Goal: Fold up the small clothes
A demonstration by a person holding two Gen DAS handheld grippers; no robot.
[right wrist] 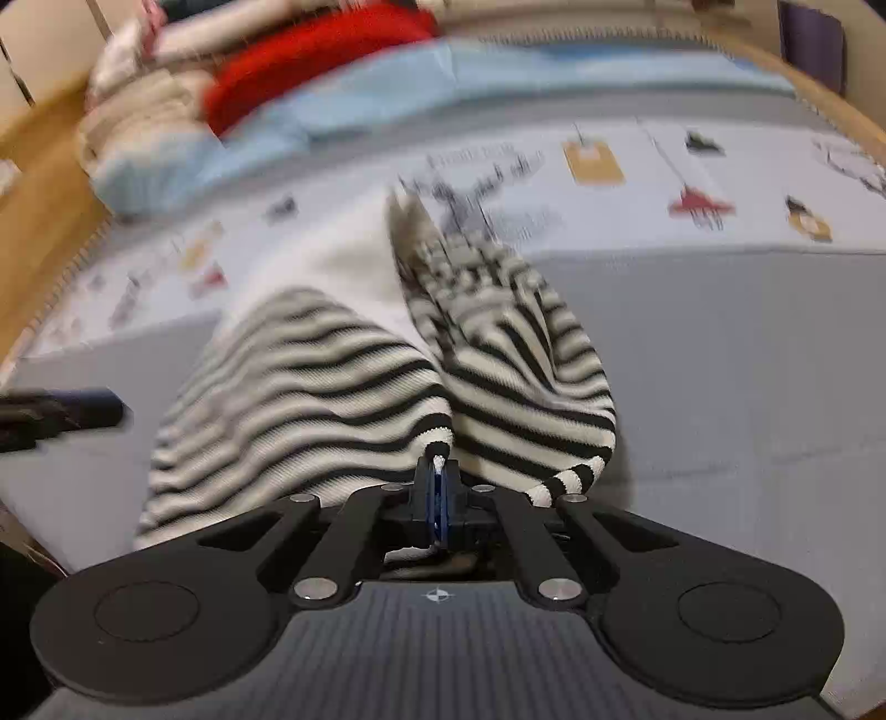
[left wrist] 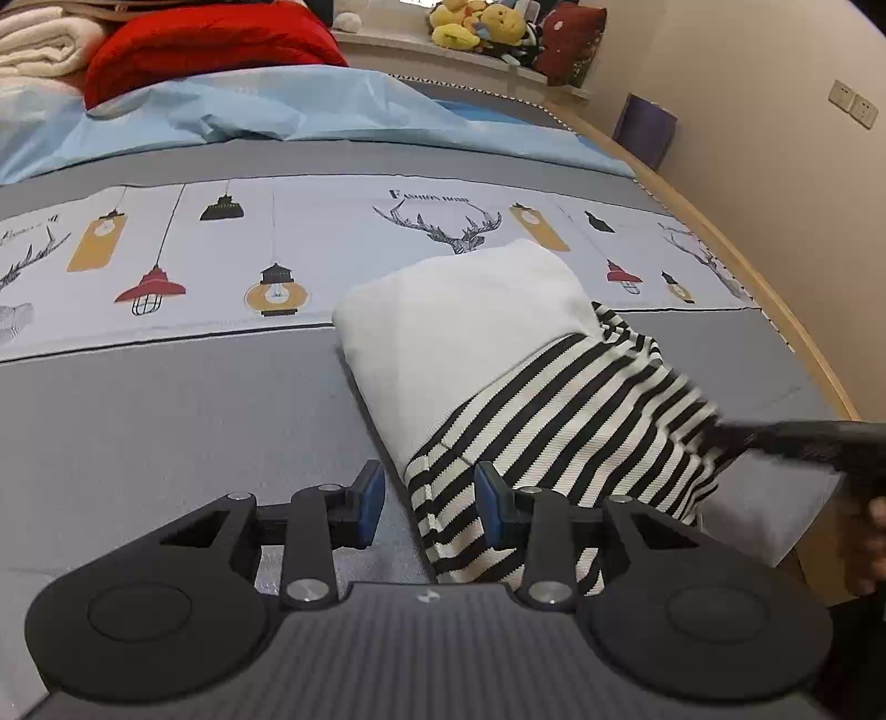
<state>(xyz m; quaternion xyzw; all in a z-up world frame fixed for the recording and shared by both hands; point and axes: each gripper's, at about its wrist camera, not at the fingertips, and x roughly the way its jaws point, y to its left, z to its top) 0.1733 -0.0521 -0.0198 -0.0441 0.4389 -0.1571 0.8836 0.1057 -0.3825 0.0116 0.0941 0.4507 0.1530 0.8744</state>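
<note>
Right claw (right wrist: 437, 487) clamped on striped garment (left wrist: 554, 421), left claw (left wrist: 429, 498) half open astride its near edge, on grey bed (left wrist: 166, 421) with lamp-print band (left wrist: 221, 255), red pillow (left wrist: 210, 50), beige wall (left wrist: 747, 138).

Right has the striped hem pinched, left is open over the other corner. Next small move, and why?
Probably close the left gripper: its jaws stand open around the striped garment edge, while the right gripper is already shut on it.
</note>
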